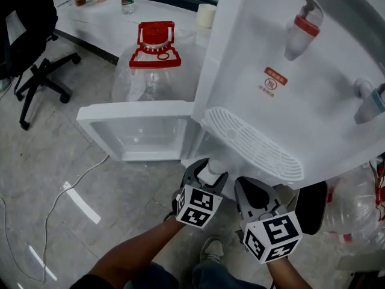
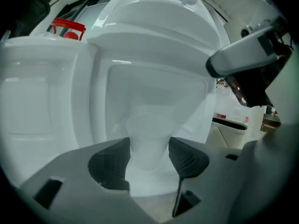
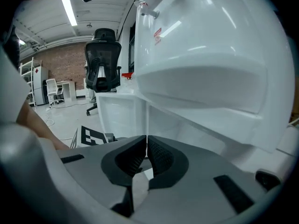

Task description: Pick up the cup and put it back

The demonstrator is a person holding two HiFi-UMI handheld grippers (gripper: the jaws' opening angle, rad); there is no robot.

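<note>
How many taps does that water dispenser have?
2. On the front of the water dispenser, the red tap is near the top of the head view and the blue tap is at the right edge. None look hidden.

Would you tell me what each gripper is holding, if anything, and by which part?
The left gripper holds the white cup by its lower side walls; the right gripper is shut and empty.

No print is coming through clearly enough to read. A small red-and-white sticker (image 1: 275, 80) is sitting on the front of the white plastic water dispenser (image 1: 252, 53), toward 2 o'clock in the head view, with characters too small to make out.
</note>
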